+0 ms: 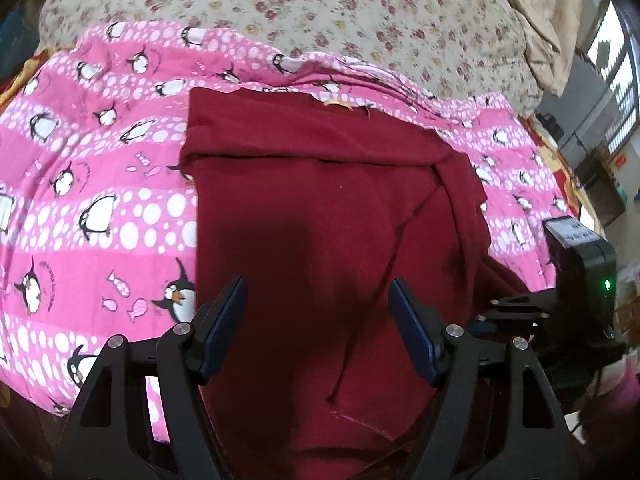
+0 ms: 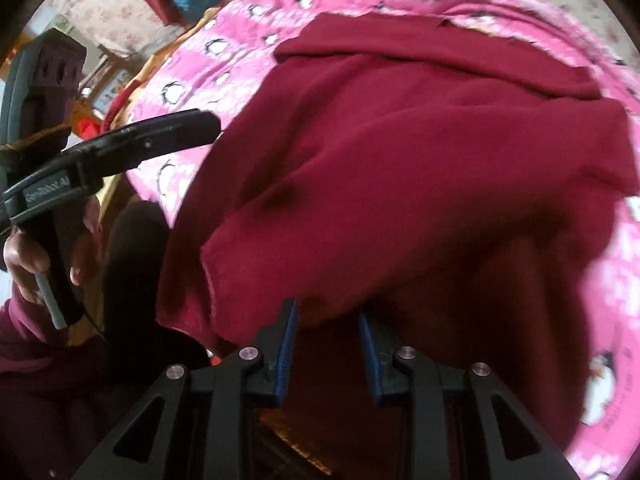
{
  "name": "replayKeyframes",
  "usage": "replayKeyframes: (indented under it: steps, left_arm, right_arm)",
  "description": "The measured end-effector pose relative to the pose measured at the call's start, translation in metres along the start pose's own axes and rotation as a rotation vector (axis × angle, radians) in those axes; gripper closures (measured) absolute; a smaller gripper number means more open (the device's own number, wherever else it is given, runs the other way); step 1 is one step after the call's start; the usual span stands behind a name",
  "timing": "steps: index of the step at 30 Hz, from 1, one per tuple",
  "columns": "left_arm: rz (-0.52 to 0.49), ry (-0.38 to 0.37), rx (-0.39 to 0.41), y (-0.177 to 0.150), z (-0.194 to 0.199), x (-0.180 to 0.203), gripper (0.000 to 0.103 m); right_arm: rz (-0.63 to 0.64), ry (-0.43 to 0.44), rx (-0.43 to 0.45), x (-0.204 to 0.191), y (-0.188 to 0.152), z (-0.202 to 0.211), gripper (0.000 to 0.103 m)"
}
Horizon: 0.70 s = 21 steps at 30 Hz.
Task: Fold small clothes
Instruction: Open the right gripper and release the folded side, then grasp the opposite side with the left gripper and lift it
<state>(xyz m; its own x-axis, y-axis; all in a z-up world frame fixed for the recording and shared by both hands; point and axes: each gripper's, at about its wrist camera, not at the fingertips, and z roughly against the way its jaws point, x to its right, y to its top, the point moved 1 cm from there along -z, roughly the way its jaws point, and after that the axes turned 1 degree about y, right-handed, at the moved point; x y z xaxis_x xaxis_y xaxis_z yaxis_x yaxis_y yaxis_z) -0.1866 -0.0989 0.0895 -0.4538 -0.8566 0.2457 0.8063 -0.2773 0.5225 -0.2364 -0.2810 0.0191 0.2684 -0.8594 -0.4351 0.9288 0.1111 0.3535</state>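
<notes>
**Two grippers over a dark red garment**

Both grippers hover with fingers spread and nothing between them. The left gripper [image 1: 316, 300] sits at 6 o'clock in its view, the dark red garment [image 1: 320, 184] lying partly folded on the pink penguin sheet [image 1: 100, 160]. The right gripper [image 2: 327, 320] hangs above the garment's near edge; the left tool's handle shows at 9 o'clock.

You've got daylight from the window [image 1: 612, 64]; dark shadow on the garment [image 1: 320, 220]; right view motion-blurred, heavy fisheye warp.
</notes>
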Motion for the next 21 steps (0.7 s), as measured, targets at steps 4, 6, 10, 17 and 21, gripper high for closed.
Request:
replayKeyframes:
  steps: [4, 6, 10, 17, 21]
  left_arm:
    - [0.024, -0.021, 0.022, 0.001, 0.012, -0.016, 0.030]
    - [0.027, -0.033, 0.028, 0.002, 0.014, -0.021, 0.030]
    - [0.036, -0.078, 0.020, 0.001, 0.014, -0.030, 0.030]
    - [-0.043, -0.103, -0.032, -0.007, 0.001, -0.021, 0.030]
    - [-0.020, -0.104, -0.061, -0.013, -0.008, -0.024, 0.030]
  right_arm:
    - [-0.027, 0.067, 0.086, -0.001, 0.030, 0.000, 0.075]
    - [-0.073, 0.101, 0.130, 0.006, 0.047, -0.001, 0.075]
    - [-0.163, 0.147, 0.168, 0.024, 0.077, -0.016, 0.075]
    - [-0.189, 0.149, 0.175, 0.024, 0.099, -0.027, 0.075]
    - [-0.182, 0.139, 0.176, 0.023, 0.097, -0.022, 0.074]
